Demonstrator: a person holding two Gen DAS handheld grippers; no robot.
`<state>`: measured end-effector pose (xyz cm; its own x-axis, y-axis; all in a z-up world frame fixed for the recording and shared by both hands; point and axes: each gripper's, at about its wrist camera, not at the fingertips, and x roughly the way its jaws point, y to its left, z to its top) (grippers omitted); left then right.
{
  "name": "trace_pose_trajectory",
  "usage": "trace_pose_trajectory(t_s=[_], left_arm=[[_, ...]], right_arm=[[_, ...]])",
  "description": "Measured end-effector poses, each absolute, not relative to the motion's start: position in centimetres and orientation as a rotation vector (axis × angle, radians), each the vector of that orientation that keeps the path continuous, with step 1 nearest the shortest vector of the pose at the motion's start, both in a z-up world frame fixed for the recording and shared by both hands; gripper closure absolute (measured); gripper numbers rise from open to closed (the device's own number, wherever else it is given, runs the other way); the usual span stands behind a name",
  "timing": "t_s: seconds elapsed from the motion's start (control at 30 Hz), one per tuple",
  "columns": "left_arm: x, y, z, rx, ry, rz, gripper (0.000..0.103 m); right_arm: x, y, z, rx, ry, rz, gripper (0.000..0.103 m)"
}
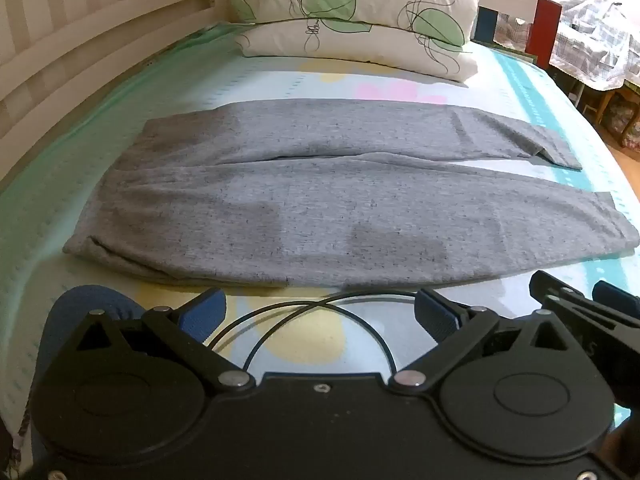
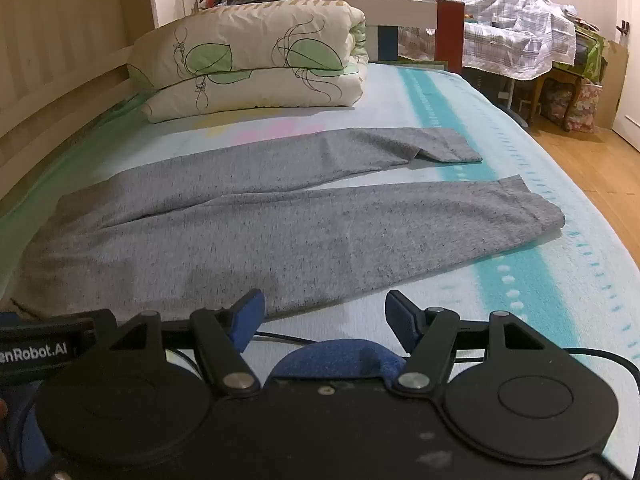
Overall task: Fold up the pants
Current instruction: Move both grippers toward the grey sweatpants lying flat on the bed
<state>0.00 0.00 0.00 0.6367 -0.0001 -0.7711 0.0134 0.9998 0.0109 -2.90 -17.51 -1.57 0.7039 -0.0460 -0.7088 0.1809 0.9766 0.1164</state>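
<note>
Grey pants (image 1: 320, 200) lie flat and unfolded across the bed (image 2: 520, 280), waist toward the slatted headboard side, both legs running toward the open bed edge with bare sheet between the cuffs. Left gripper (image 1: 318, 314) and right gripper (image 2: 324, 318) hover just short of the near leg, jaws apart, holding nothing. Folded quilt (image 2: 256, 64) sits beyond. A label on the neighbouring gripper reads "enRobot.AI".

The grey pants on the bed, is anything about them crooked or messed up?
Mostly flat, but the far leg's cuff has a corner turned under, so the pants aren't fully smoothed. Both claws, left and right, are open and off the fabric.
</note>
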Motion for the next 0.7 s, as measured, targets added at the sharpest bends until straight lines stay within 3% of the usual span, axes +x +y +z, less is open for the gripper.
trace_pose_trajectory(t_s=[0.7], left_arm=[[-0.30, -0.58, -0.35, 0.039, 0.875, -0.013, 0.003]], right_arm=[[-2.69, -17.85, -1.68, 0.192, 0.791, -0.120, 0.034]])
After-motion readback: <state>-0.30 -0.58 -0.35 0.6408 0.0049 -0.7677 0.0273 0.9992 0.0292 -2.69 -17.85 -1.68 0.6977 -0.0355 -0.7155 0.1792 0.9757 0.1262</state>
